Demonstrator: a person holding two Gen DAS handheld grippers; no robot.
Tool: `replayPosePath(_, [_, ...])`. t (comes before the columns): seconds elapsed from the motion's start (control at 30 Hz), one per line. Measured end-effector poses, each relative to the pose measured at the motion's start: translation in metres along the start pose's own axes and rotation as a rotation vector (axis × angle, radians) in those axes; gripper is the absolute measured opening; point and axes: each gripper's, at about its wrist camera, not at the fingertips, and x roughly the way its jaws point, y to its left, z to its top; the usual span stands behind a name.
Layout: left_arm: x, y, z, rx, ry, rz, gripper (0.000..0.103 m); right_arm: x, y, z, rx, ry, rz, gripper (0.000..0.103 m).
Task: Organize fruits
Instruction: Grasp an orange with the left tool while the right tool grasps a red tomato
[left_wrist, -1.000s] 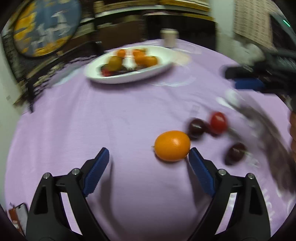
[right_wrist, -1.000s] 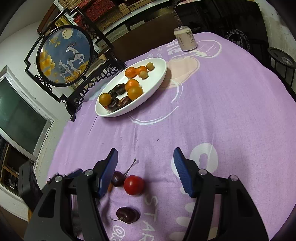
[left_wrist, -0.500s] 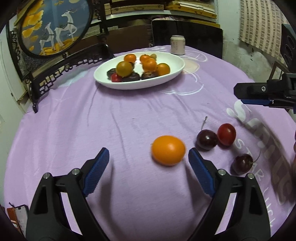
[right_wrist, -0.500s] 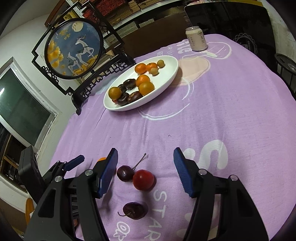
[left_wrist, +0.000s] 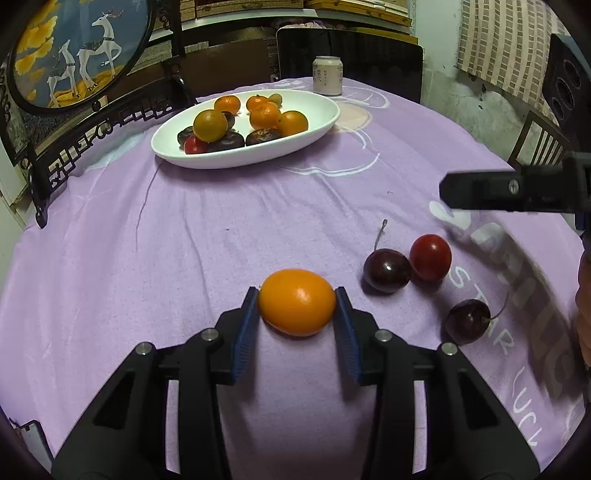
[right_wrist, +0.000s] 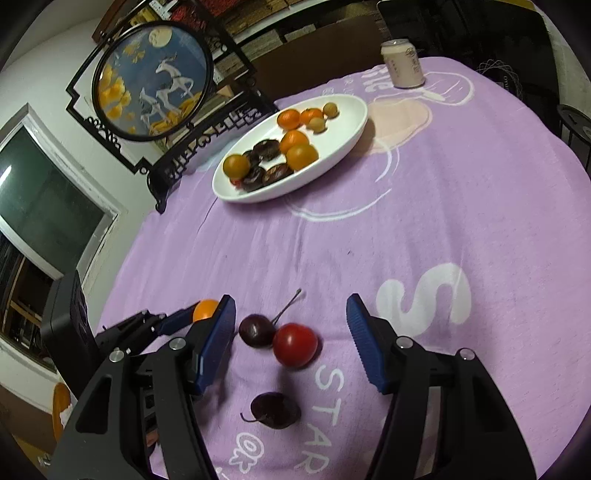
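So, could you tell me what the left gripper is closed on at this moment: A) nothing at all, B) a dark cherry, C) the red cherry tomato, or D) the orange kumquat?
D: in the left wrist view the left gripper has both blue pads pressed against the sides of the orange kumquat, while the red cherry tomato lies untouched on the purple tablecloth.

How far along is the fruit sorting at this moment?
Done: the white dish already holds a pile of oranges and dark fruits. In hand: the left gripper is shut on the orange fruit. Left: two cherries and the red tomato lie on the cloth under the open right gripper.
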Motion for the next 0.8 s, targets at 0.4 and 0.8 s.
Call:
replayPosePath(0.4, [0.0, 0.013, 0.0, -0.046, 0.008, 0.045, 0.042, 0.021, 0.015, -0.02, -0.129, 0.075, -0.077, 0.045])
replayPosePath(0.8, [-0.011, 0.016, 0.005, -0.056, -0.027, 0.03, 0.042, 0.011, 0.012, -0.015, -0.138, -0.008, -0.1, 0.03])
